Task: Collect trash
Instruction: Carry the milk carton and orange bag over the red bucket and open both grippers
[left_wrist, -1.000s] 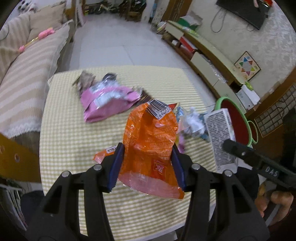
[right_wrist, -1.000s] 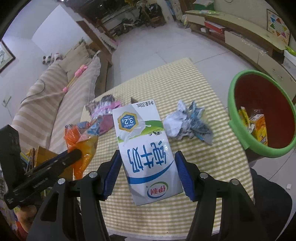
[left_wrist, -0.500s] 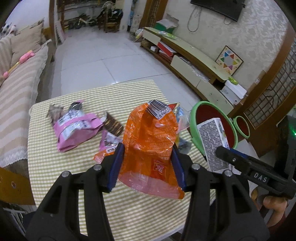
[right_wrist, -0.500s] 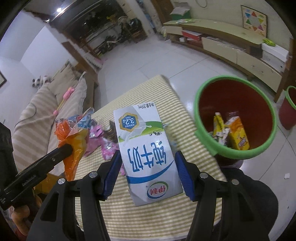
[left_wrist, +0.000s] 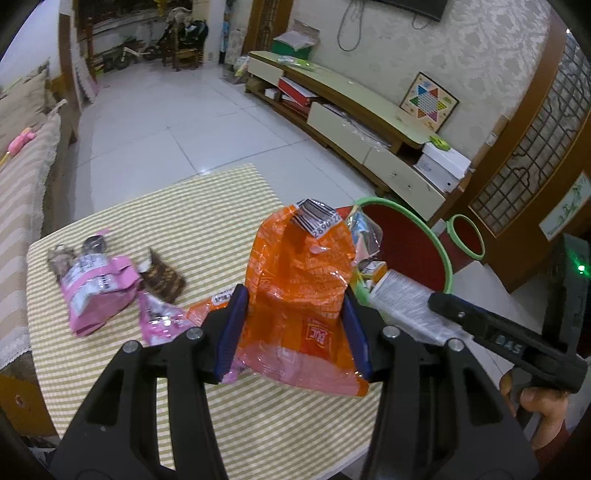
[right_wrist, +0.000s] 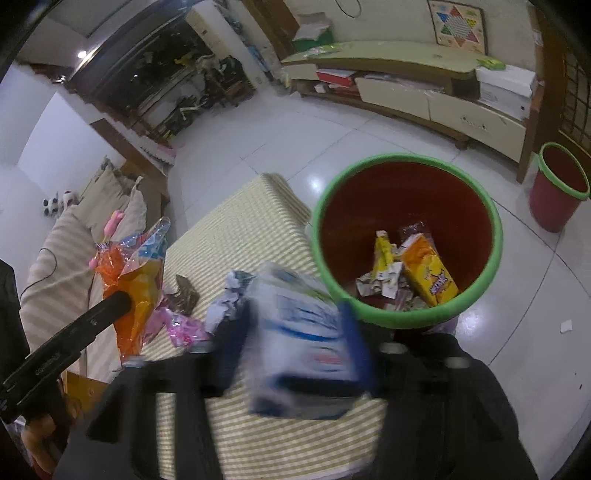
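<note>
Left gripper (left_wrist: 295, 328): pads clamped on orange wrapper (left_wrist: 299, 280), held above the near table (left_wrist: 207, 221) edge. Right gripper (right_wrist: 291, 343): jaws closing, blurred milk carton (right_wrist: 299, 332) between them, pads against its sides, just near-left of the bin (right_wrist: 406, 317). Bin stands right of the table, trash inside. Pink packet (left_wrist: 96, 291), brown scrap (left_wrist: 162, 280) and crumpled paper (right_wrist: 225, 306) lie on the table.

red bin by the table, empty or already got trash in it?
Partly filled. The red bin already holds a yellow pack, a yellow wrapper and crumpled paper at the bottom; most of its inside wall is bare.
</note>
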